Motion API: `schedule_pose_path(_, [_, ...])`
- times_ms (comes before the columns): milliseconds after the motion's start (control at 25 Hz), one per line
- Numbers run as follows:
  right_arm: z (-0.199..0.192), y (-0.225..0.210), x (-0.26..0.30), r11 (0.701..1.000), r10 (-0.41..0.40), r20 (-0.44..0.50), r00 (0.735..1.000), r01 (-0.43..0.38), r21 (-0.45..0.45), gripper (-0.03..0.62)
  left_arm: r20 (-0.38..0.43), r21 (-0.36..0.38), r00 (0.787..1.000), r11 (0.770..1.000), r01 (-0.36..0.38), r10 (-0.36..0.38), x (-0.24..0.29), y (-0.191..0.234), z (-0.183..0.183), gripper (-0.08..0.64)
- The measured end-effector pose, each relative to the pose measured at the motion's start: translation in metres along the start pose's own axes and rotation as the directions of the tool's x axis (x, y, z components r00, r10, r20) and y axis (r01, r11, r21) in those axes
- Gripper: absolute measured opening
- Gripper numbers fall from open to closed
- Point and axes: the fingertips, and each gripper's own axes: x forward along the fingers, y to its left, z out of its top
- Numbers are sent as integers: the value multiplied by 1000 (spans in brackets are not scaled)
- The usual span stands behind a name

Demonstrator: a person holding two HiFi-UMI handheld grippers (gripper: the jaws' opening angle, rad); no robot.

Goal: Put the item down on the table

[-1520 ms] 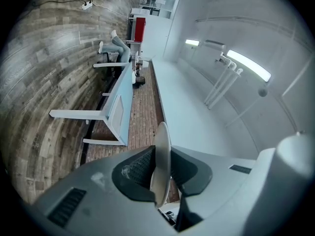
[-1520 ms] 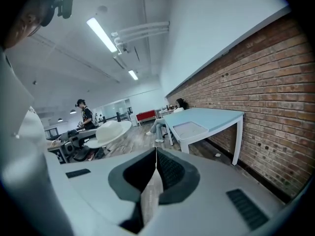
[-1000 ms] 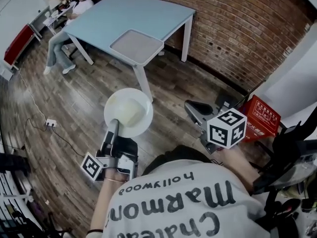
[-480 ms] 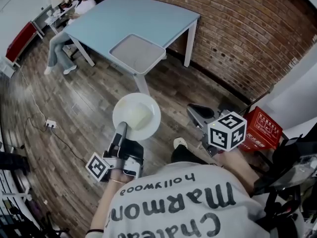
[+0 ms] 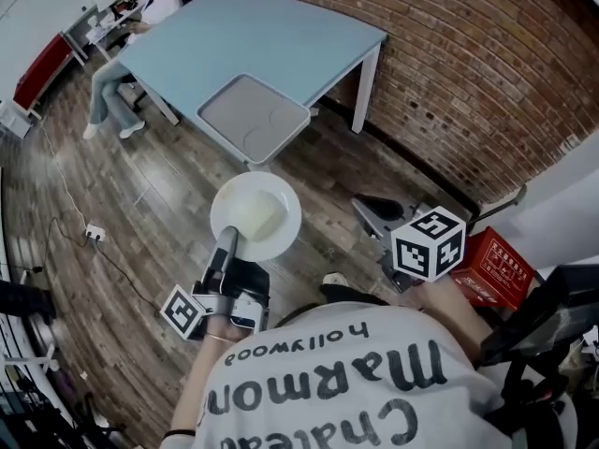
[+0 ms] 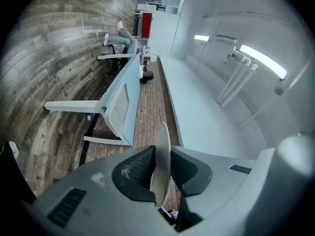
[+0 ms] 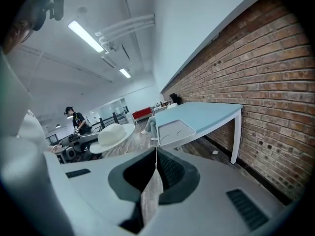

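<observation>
A white round plate (image 5: 255,215) hangs over the wood floor, held by its near rim in my left gripper (image 5: 227,240). In the left gripper view the plate (image 6: 162,156) stands edge-on between the jaws, with the left gripper (image 6: 161,170) shut on it. The light blue table (image 5: 253,40) is ahead, carrying a grey tray (image 5: 253,117) at its near corner. My right gripper (image 5: 370,210) hovers to the right, shut with nothing in it. The right gripper view shows the right gripper (image 7: 156,156) with pads together, the plate (image 7: 111,135) at left and the table (image 7: 202,114) ahead.
A brick wall (image 5: 468,73) runs along the table's right side. A seated person (image 5: 131,26) is at the table's far left end. A red box (image 5: 496,266) stands on the floor at right. A power strip (image 5: 94,234) with cable lies at left.
The table and tray have come nearer in the head view. The left gripper carries the plate slightly right, closer to the tray's corner. The right gripper keeps its place.
</observation>
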Motion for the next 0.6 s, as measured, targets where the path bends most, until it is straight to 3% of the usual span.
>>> schedule_pose_path(600, [23, -80, 36, 999, 42, -56, 998, -43, -3, 11, 53, -6, 998, 999, -43, 43, 76, 33, -4, 60])
